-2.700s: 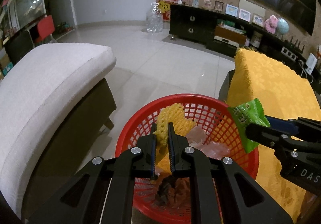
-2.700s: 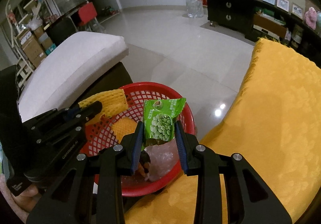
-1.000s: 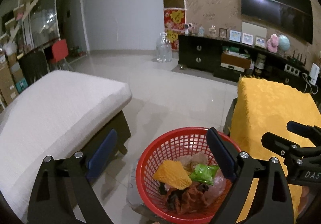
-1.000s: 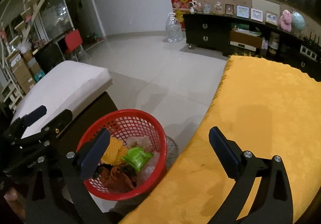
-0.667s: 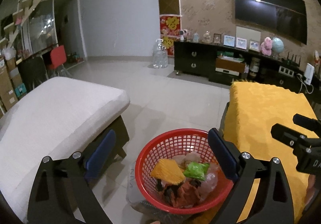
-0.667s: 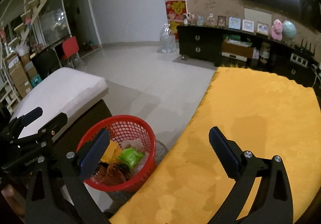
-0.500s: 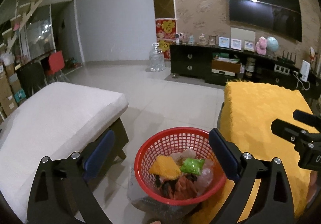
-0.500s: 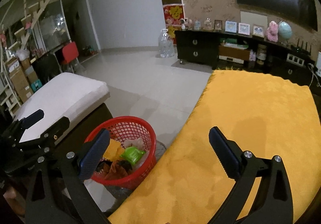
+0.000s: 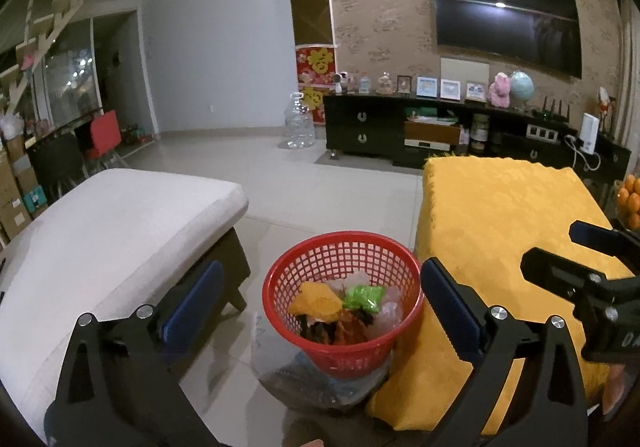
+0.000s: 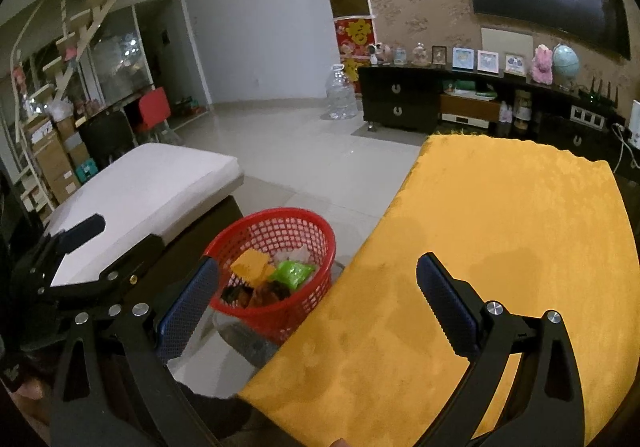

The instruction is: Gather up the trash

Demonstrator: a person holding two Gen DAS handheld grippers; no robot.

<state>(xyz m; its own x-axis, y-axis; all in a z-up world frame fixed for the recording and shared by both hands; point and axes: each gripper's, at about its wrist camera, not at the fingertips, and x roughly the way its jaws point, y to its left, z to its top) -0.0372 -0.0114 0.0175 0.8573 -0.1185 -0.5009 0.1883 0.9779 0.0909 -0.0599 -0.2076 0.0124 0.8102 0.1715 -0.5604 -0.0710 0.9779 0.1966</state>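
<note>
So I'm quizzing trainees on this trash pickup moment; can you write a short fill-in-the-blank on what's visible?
1. The green snack packet lies inside the red ____.
2. The basket stands on the floor between the white cushioned seat and the table under a ____ cloth.
3. The left gripper and the right gripper both have their jaws ____, with nothing held.
4. On the wall above the dark cabinet hangs a ____.

Missing words: basket; yellow; open; television

Basket (image 9: pixel 344 351) on floor (image 9: pixel 320 187) between sofa (image 9: pixel 112 223) at left and covered surface (image 9: pixel 500 215) at right; wrappers (image 9: pixel 362 295) inside; cabinet (image 9: pixel 400 127) behind.
</note>
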